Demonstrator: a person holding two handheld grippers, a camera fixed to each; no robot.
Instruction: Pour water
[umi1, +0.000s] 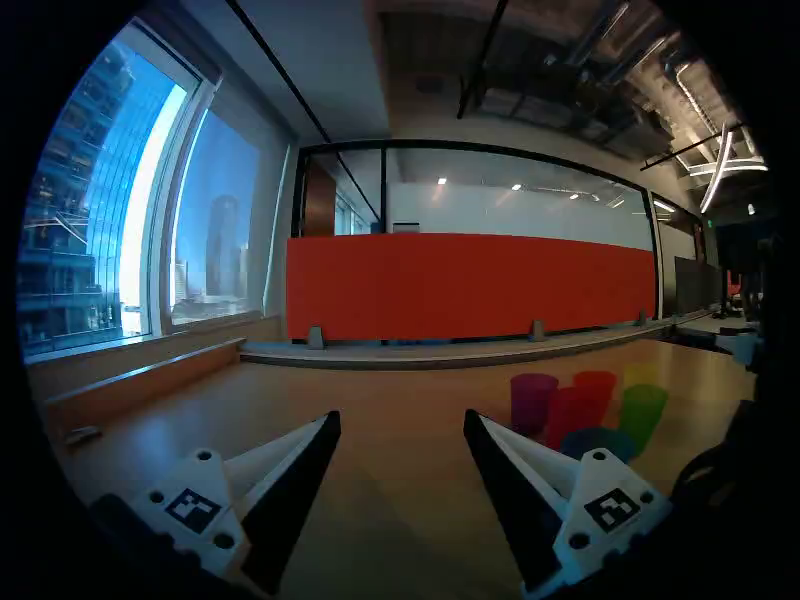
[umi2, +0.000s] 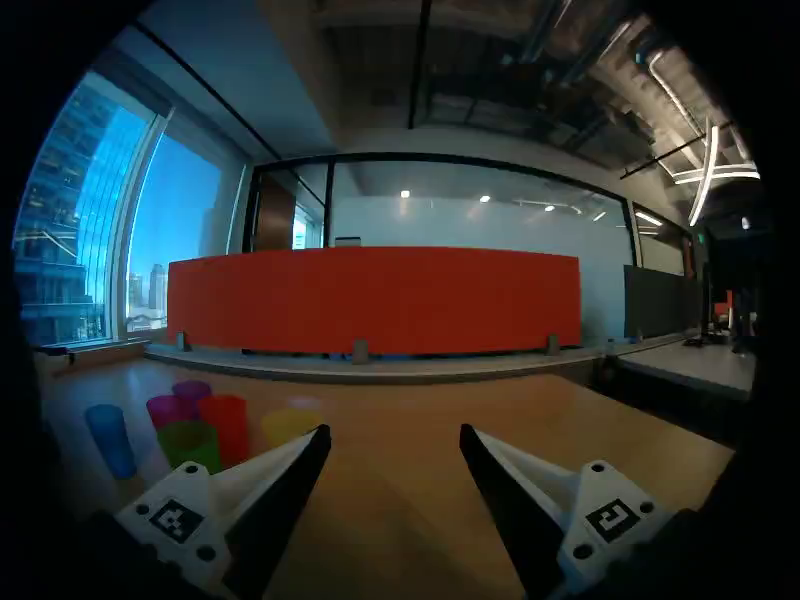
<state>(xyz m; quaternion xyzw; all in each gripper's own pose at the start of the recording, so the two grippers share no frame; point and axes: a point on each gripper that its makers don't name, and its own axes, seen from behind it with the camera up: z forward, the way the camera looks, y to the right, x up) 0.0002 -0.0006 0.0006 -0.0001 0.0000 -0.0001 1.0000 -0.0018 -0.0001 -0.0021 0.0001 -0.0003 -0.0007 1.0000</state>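
Observation:
Several coloured plastic cups stand clustered on the wooden table (umi1: 400, 480). In the left gripper view they sit to the right of my fingers: a purple cup (umi1: 532, 400), a red cup (umi1: 596, 388), a green cup (umi1: 643, 414) and a blue cup (umi1: 598, 442) nearest. My left gripper (umi1: 401, 420) is open above the table with nothing in it. In the right gripper view the cups lie at the left: a blue cup (umi2: 108, 438), a red cup (umi2: 226, 424), a green cup (umi2: 188, 443) and a yellow cup (umi2: 290, 424). My right gripper (umi2: 393, 435) is open and holds nothing.
An orange divider panel (umi1: 470, 285) runs along the table's far edge, seen too as the panel (umi2: 375, 298) in the right gripper view. Big windows (umi1: 110, 240) line the left wall. A second desk (umi2: 690, 365) stands at the right.

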